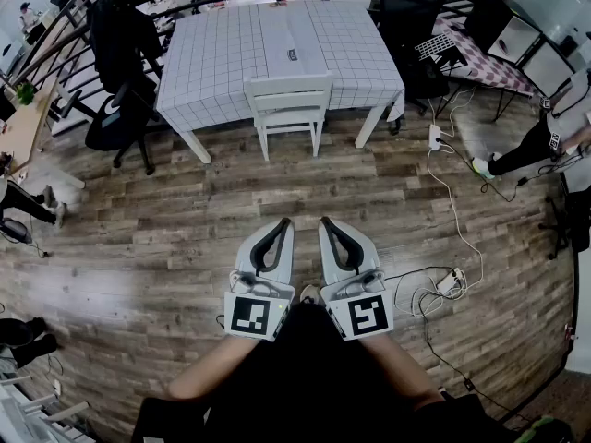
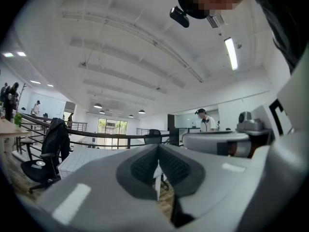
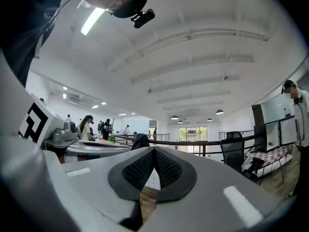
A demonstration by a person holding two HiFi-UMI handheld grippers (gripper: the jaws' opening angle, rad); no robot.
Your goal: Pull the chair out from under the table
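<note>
Far ahead, the chair [image 1: 289, 116] is sitting tucked under the worktop [image 1: 208, 63]; left claw [image 1: 283, 222] and right claw [image 1: 325, 221] are hanging closed, empty. Arriving closed is risking bumping, not gripping, the backrest [image 1: 288, 88].

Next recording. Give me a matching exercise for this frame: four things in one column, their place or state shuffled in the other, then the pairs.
1 white chair
2 table
3 left gripper
4 black jacket

A draped on an office chair
B jaws shut, empty
C pushed in at the table's near side
D covered with a grid cloth

Pairs: 1-C, 2-D, 3-B, 4-A
</note>
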